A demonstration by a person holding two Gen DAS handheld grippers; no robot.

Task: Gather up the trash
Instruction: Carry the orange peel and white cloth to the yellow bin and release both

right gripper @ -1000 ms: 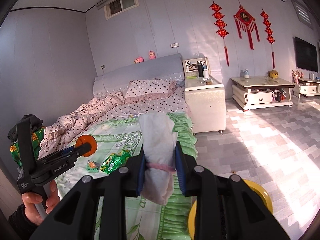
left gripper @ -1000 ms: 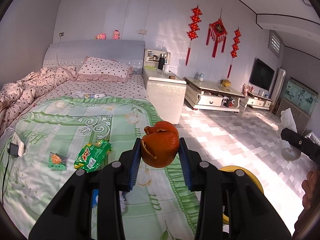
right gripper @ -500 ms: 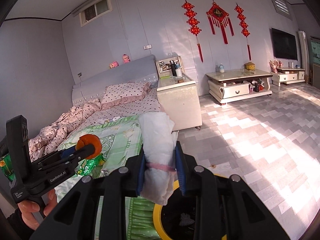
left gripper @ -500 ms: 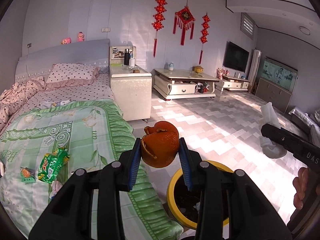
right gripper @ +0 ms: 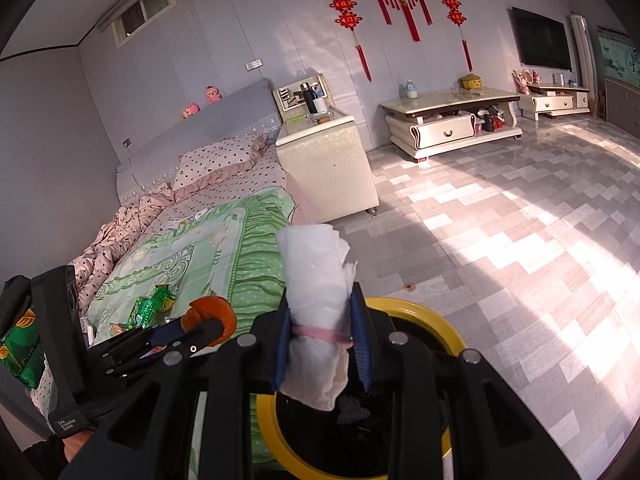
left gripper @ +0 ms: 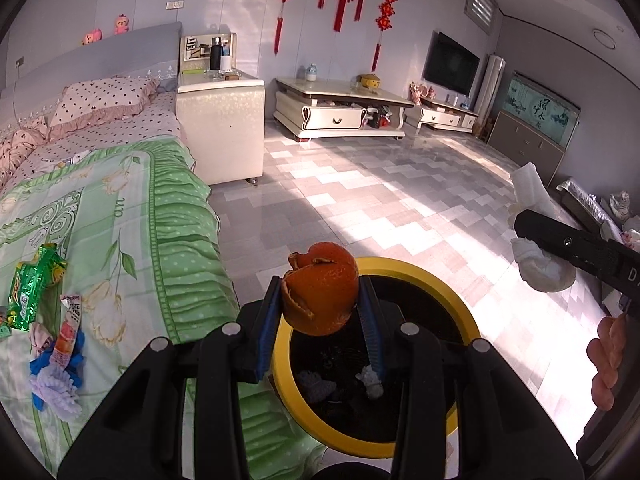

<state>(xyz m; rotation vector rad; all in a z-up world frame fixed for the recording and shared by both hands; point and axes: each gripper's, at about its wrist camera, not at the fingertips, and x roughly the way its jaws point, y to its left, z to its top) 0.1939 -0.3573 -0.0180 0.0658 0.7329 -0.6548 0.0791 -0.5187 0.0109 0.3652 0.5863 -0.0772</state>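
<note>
An orange citrus peel, curled and torn at its top [left gripper: 320,296], is being held clamped between the blue pads of the left claw [left gripper: 320,312], directly above the yellow-rimmed round bin with a black inside [left gripper: 460,312] that is standing on the grey tiled floor [left gripper: 360,184] just beside the frilled side edge of the bed [left gripper: 120,208]. A crumpled white tissue roll banded with a thin pink strip [right gripper: 316,312] is being gripped in the right claw [right gripper: 320,332], which is also being held over the bin's near rim.

The task is judged to be partly done: a few small scraps, greyish and pale [left gripper: 316,386], are already lying at the bottom of the bin, and two more pieces are being carried over it but are not yet released. More is being left on the green floral bedspread near its side edge: a shiny green snack wrapper [left gripper: 32,292], an orange-and-white sachet [left gripper: 68,332] and a blue and lilac scrap of paper or foam [left gripper: 56,384].

The peel is looking stiff and hollow, its skin bright and its edges jagged; the tissue is looking soft, bulging above and sagging below the pads.
</note>
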